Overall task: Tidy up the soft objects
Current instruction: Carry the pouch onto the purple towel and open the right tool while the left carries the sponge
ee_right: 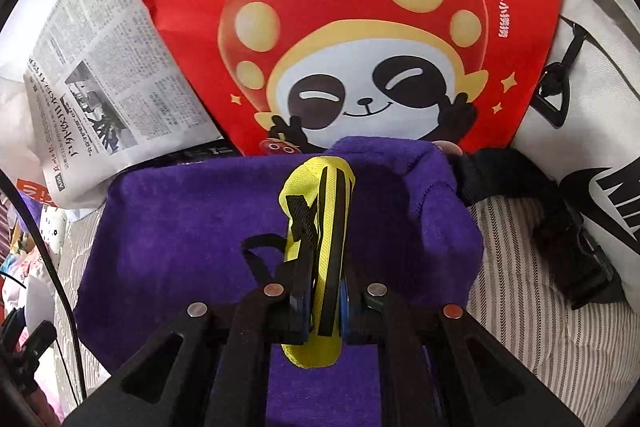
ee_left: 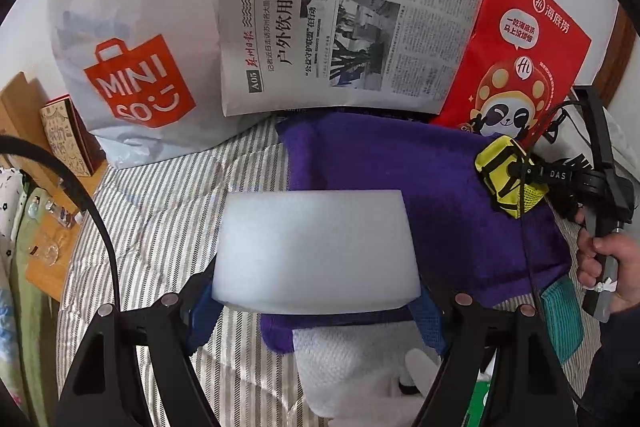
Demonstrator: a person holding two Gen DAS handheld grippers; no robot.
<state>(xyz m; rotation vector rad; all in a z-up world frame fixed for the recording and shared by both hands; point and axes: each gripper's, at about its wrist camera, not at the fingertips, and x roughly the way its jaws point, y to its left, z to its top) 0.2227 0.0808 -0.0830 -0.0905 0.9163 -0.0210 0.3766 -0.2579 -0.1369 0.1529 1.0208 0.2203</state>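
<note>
My left gripper [ee_left: 316,297] is shut on a white foam block [ee_left: 316,251] and holds it above the near edge of a purple towel [ee_left: 420,179] spread on the striped bed. A white knitted cloth [ee_left: 348,367] lies below the block. My right gripper [ee_right: 324,301] is shut on a yellow pouch with black straps [ee_right: 320,227], held above the purple towel [ee_right: 180,239]. In the left wrist view the pouch [ee_left: 506,179] and right gripper sit at the towel's far right corner.
A white Miniso bag [ee_left: 132,47], a newspaper [ee_left: 344,23] and a red panda paper bag [ee_left: 516,55] stand at the back. A white Nike bag with black straps [ee_right: 592,163] lies at the right. A wooden bedside surface [ee_left: 44,239] is at the left.
</note>
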